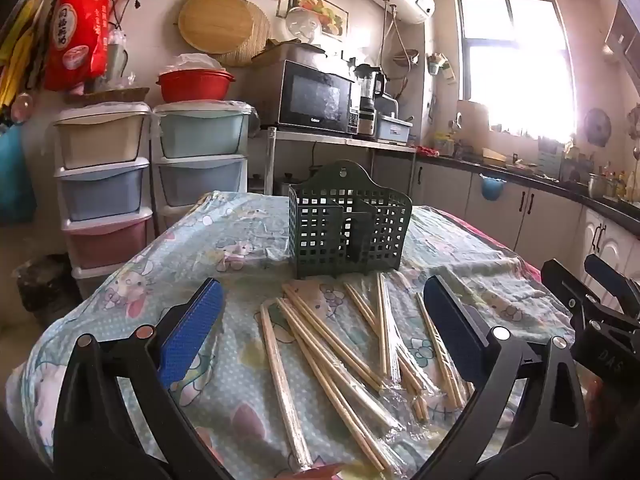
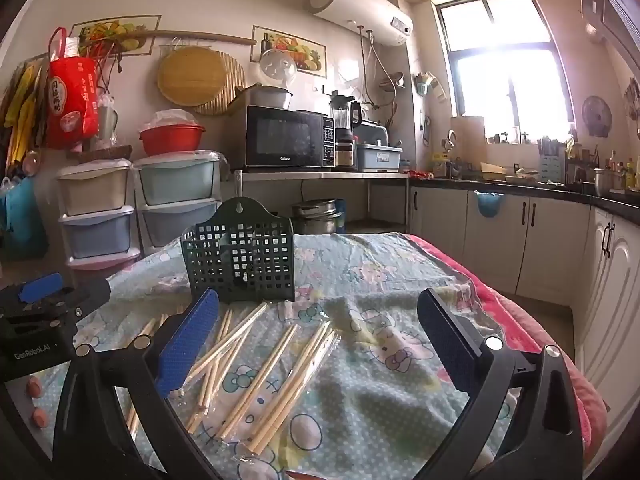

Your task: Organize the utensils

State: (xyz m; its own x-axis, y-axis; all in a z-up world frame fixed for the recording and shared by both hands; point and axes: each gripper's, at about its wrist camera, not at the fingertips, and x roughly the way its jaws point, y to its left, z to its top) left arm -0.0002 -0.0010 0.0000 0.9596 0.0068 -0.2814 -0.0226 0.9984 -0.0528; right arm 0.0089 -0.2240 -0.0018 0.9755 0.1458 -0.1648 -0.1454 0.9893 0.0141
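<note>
On the cloth-covered bench, wrapped chopsticks lie before the green basket, under both wide-open, empty hand-held grippers: left, right.

One green utensil basket, roughly a dozen wooden chopsticks, exact count unclear, two hand-held grippers

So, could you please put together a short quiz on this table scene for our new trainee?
1. True or false: the green basket already holds some chopsticks.
2. Which is open? A) left tongs only B) right tongs only C) both
3. Fill in: the chopsticks lie loose on the patterned ____, in front of the basket.

Key: 1 false, the basket looks empty; 2 C, and neither holds anything; 3 cloth.
</note>
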